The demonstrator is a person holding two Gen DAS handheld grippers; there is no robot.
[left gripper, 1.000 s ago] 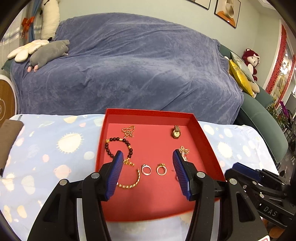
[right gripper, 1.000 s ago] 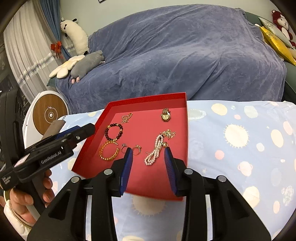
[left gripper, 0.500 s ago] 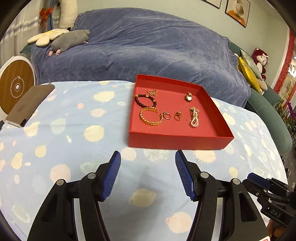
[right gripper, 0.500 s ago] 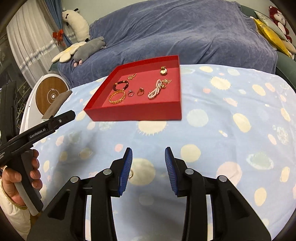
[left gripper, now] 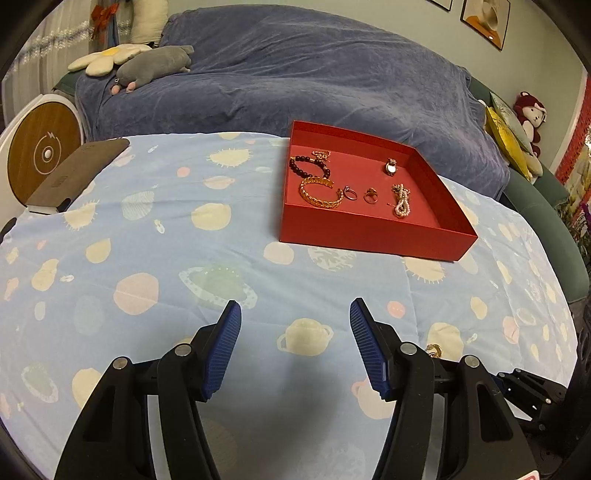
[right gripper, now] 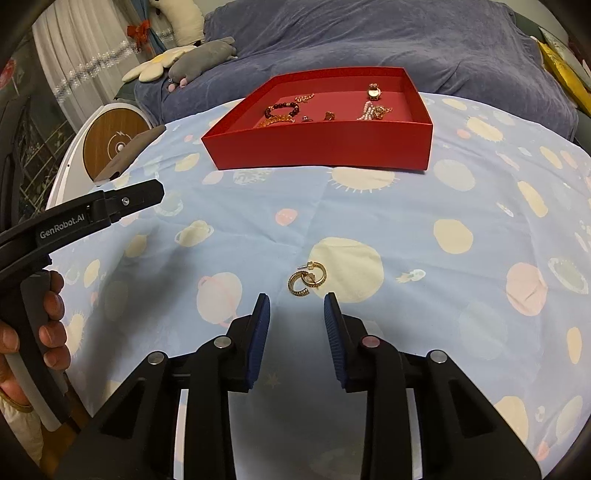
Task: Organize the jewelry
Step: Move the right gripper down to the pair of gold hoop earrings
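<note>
blue-draped sofa (left gripper: 314, 81), framed pictures (left gripper: 484, 18), curtain (right gripper: 70, 62)

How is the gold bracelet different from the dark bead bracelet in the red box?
The gold bracelet is a chain-link band with a gap, so it forms an open C; the bead bracelet is a closed loop of round beads. The gold one is shiny yellow, the bead one dark reddish-brown. The gold one lies nearer the front wall of the box, the bead one farther back. Both lie flat on the left side, close together.
</note>
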